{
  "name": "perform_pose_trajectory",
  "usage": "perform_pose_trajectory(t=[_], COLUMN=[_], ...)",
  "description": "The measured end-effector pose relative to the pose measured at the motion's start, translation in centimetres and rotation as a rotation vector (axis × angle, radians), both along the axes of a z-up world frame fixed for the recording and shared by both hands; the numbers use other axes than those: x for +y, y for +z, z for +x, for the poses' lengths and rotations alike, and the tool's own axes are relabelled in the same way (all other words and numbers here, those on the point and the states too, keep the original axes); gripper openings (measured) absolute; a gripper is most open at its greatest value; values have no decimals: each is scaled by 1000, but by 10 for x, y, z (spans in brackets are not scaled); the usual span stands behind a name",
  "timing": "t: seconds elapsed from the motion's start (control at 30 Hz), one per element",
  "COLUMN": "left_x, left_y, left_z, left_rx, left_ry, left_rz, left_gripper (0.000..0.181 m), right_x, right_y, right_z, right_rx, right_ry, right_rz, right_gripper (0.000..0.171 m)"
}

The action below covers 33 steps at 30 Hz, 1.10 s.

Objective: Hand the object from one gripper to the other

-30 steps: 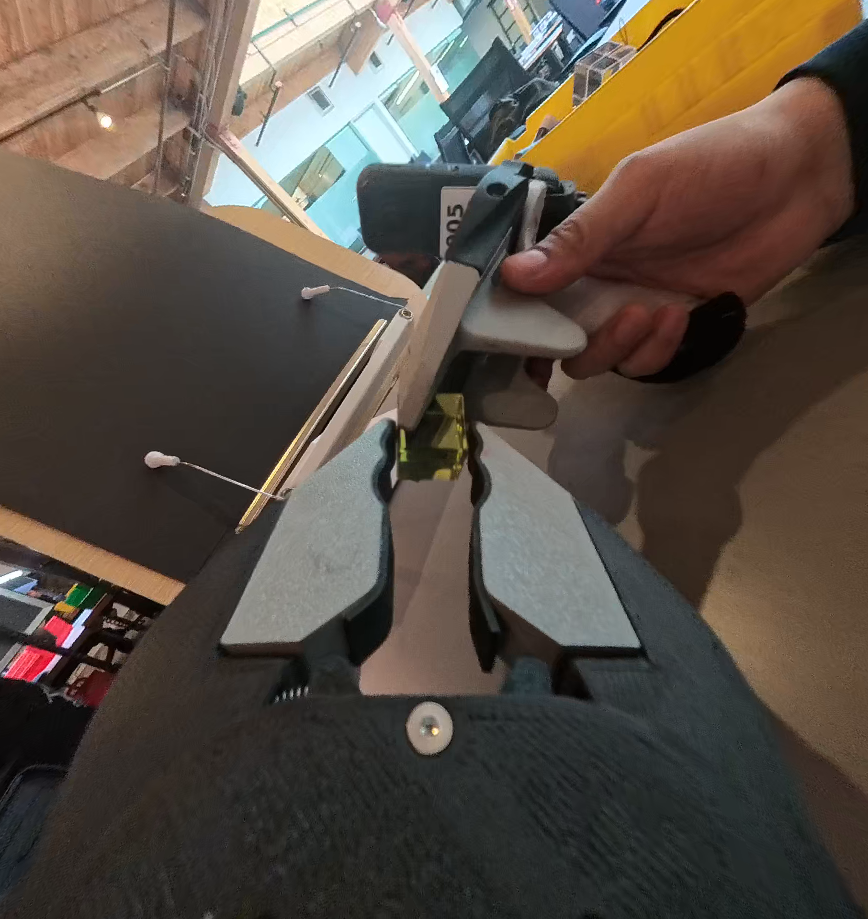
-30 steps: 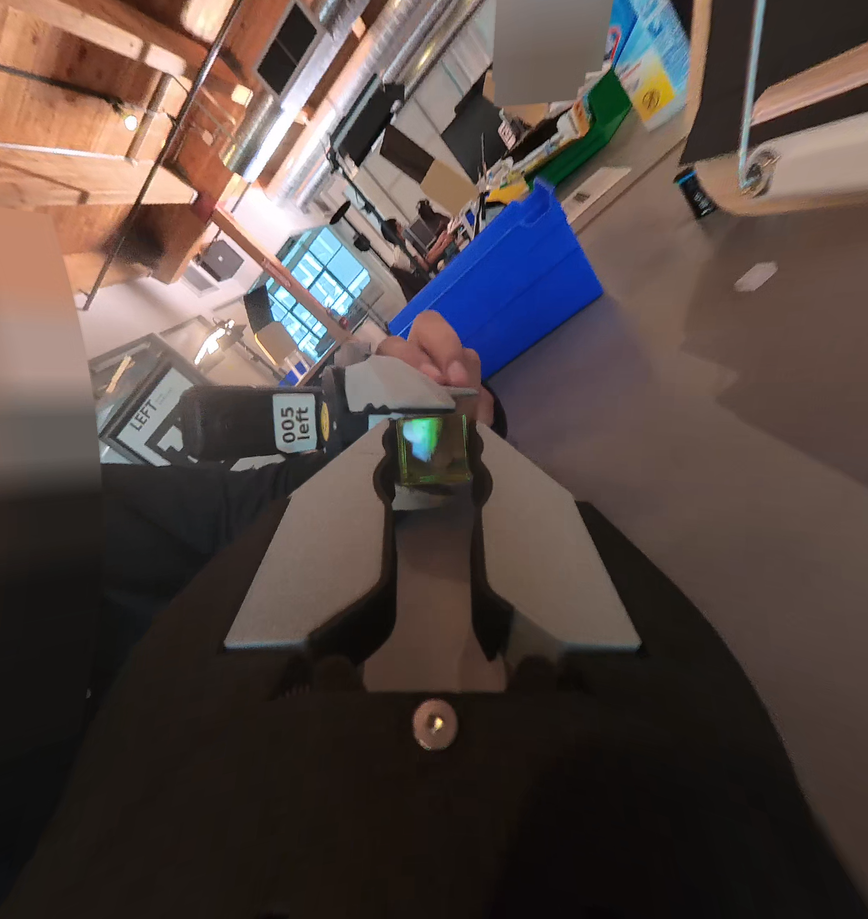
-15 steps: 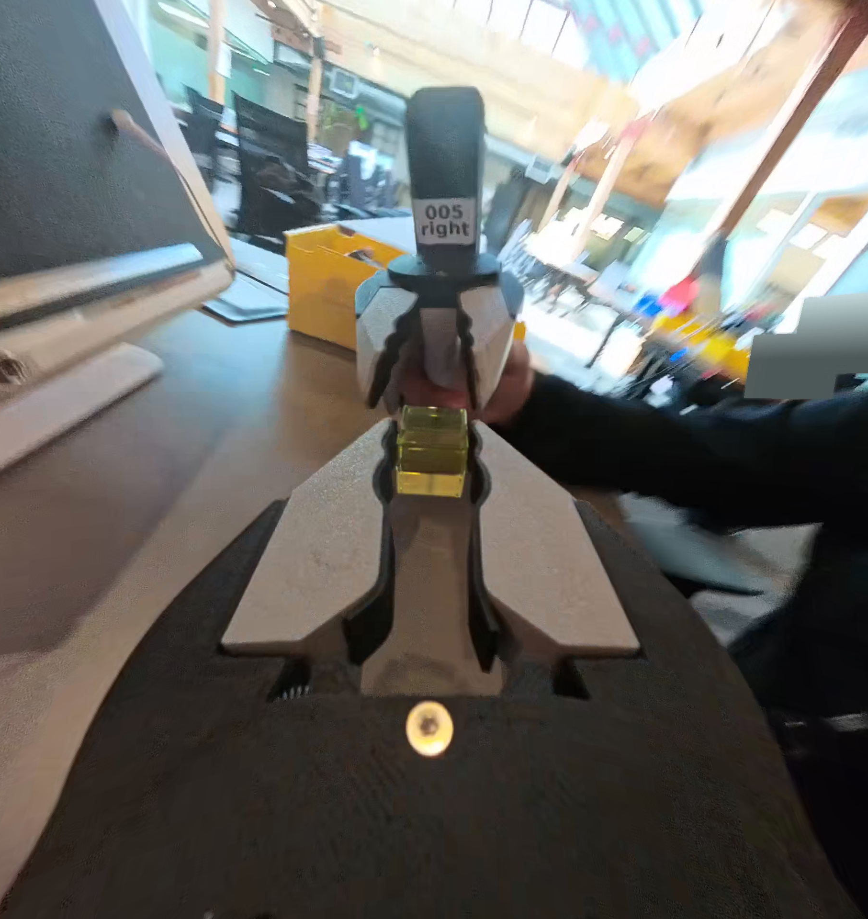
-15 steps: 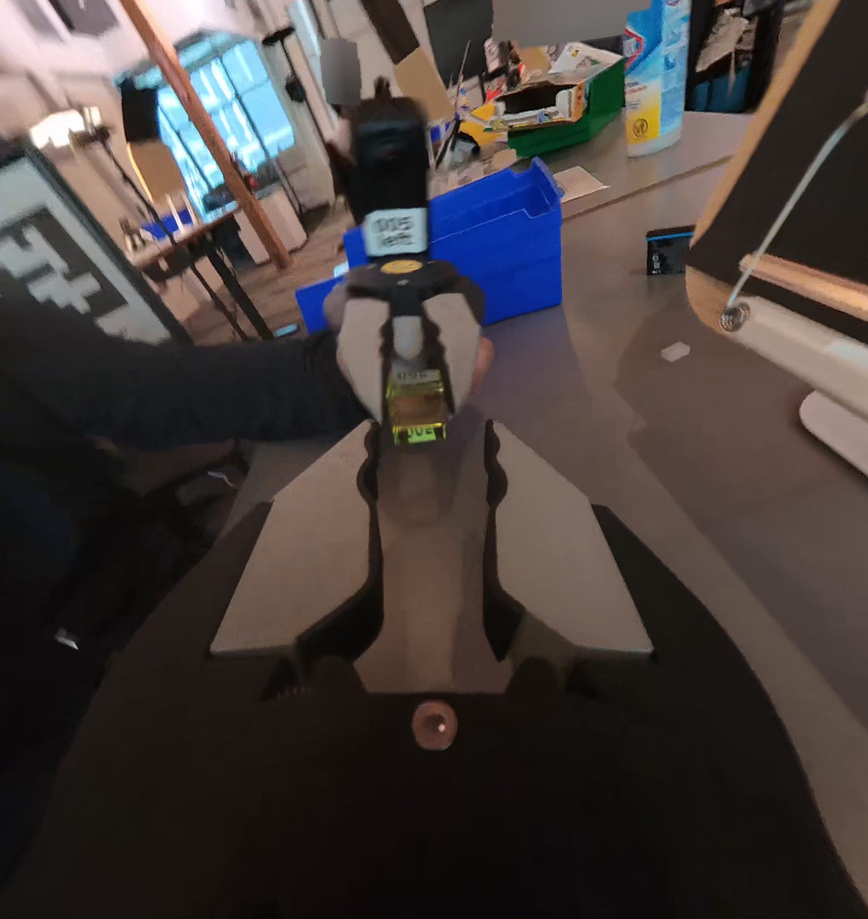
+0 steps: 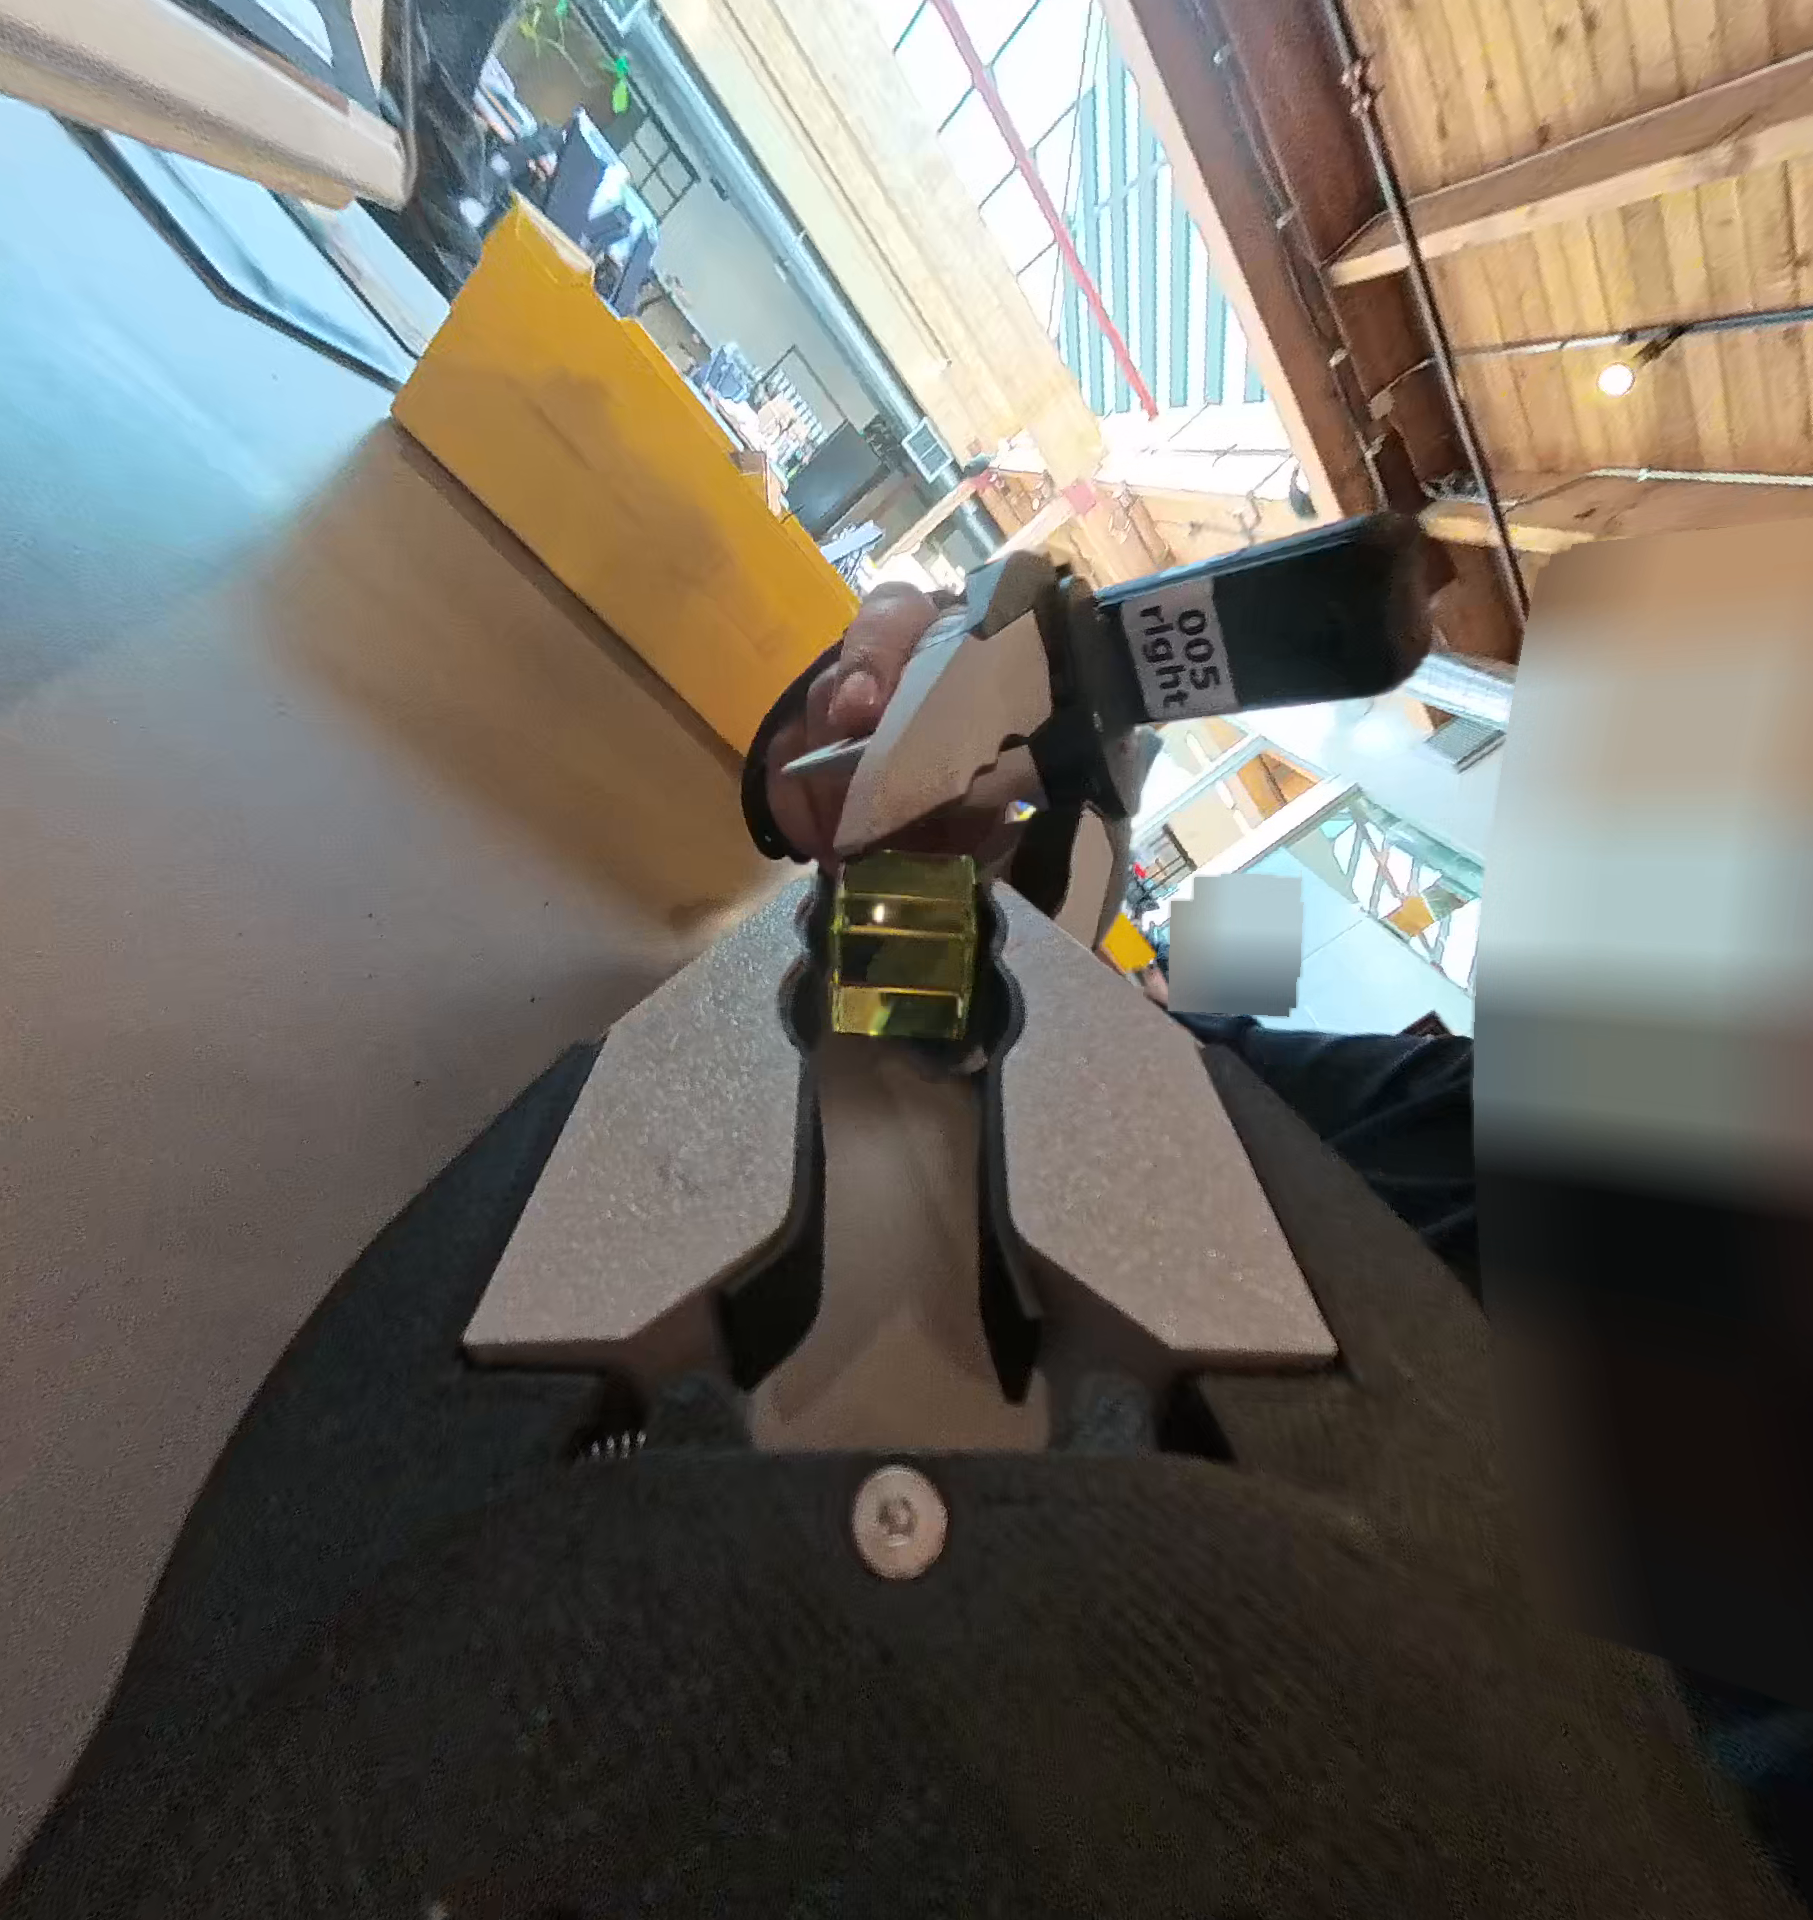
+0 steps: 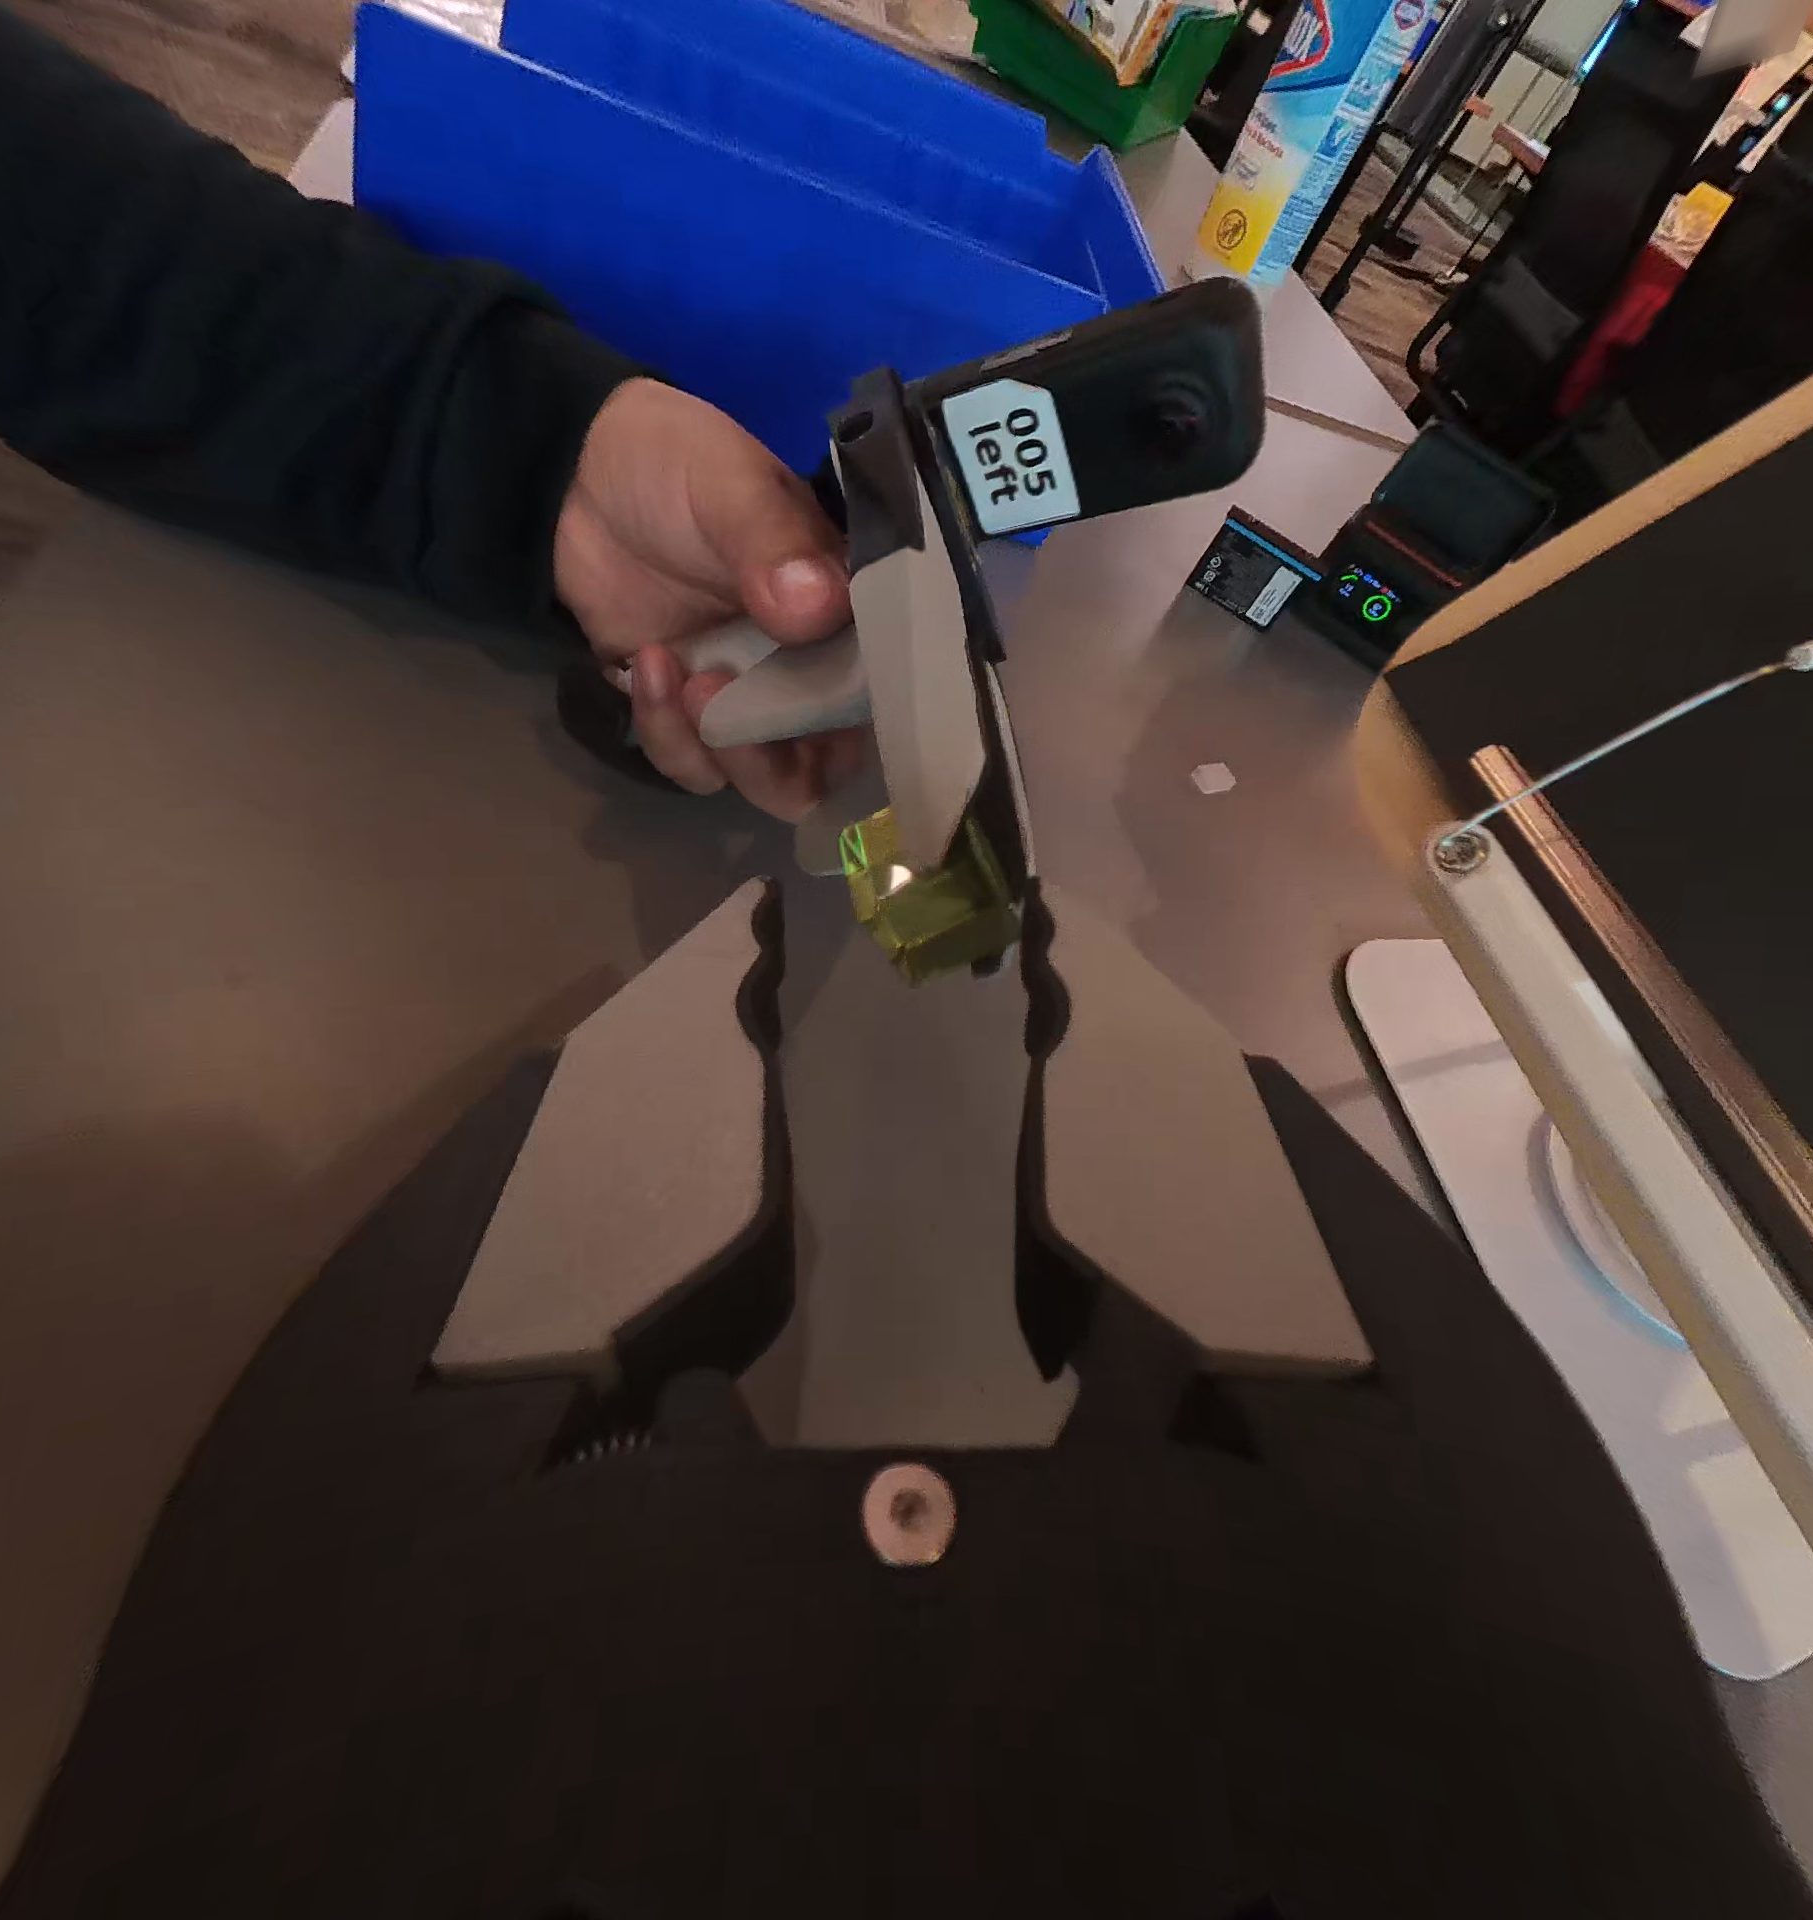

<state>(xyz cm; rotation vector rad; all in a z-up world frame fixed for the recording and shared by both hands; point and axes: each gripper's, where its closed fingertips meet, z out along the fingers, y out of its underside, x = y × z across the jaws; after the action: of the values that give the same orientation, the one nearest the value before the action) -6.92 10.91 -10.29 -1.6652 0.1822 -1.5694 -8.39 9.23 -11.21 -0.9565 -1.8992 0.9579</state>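
Observation:
A translucent yellow-green cube [image 5: 902, 945] sits clamped between the tips of my left gripper [image 5: 902, 914], which is shut on it. In the right wrist view the cube [image 6: 933, 920] hangs from the left gripper [image 6: 923, 675], held in a hand above the table. My right gripper [image 6: 897, 904] is open, its fingers spread on either side of the cube, which lies nearer the right finger. I cannot tell if that finger touches it. In the left wrist view the right gripper [image 5: 943, 748] sits just beyond the cube, tilted.
A blue bin [image 6: 725, 208] stands behind the hand and a yellow bin [image 5: 611, 468] on the other side. A black board with a wooden edge [image 6: 1660, 727], a small black device with a lit screen [image 6: 1401, 582] and a white base plate [image 6: 1504, 1247] lie to the right on the grey table [image 6: 258, 831]. The grippers are tip to tip, or close to it.
The right gripper, shut on the cube a second ago, has opened and let go. The left gripper keeps the cube. Both grippers have turned and tilted since.

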Motion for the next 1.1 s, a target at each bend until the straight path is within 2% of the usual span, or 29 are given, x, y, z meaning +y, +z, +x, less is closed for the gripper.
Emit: perform_pose_trajectory(t=[0.07, 0.17, 0.3, 0.4, 0.5, 0.57, 0.6, 0.8, 1.0, 1.1], left_x=[-4, -2, 5, 10, 15, 17, 19, 25, 19, 19], left_y=[-1, 1, 8, 8, -8, -18, -21, -17, -19, -23], left_z=[6, 3, -16, -31, -32, -25, -22, -22, -8, -10], left_rx=[19, 32, 111, 320, 580, 728, 788, 1099, 1188, 1293], left_ry=[-31, -9, 97, 214, 273, 285, 301, 468, 430, 434], left_rz=[8, 32, 119, 255, 325, 375, 405, 626, 740, 809], left_gripper=[25, 24, 28, 30, 51, 64, 65, 56, 52, 37], right_x=[-1, 1, 27, 48, 57, 60, 60, 49, 26, 16], right_y=[-1, 2, 11, 19, 21, 20, 18, -4, -11, -6], right_z=[-2, -3, -3, -1, 2, 2, 2, -4, -7, -7], right_rx=[15, 22, 25, 7, -47, -71, -87, -234, -324, -327], right_ry=[-3, -21, -121, -159, -133, -116, -112, -138, -63, -10], right_rz=[29, 32, -106, -397, -704, -841, -886, -956, -1045, -1076], right_gripper=[29, 27, 26, 26, 26, 26, 26, 26, 26, 26])
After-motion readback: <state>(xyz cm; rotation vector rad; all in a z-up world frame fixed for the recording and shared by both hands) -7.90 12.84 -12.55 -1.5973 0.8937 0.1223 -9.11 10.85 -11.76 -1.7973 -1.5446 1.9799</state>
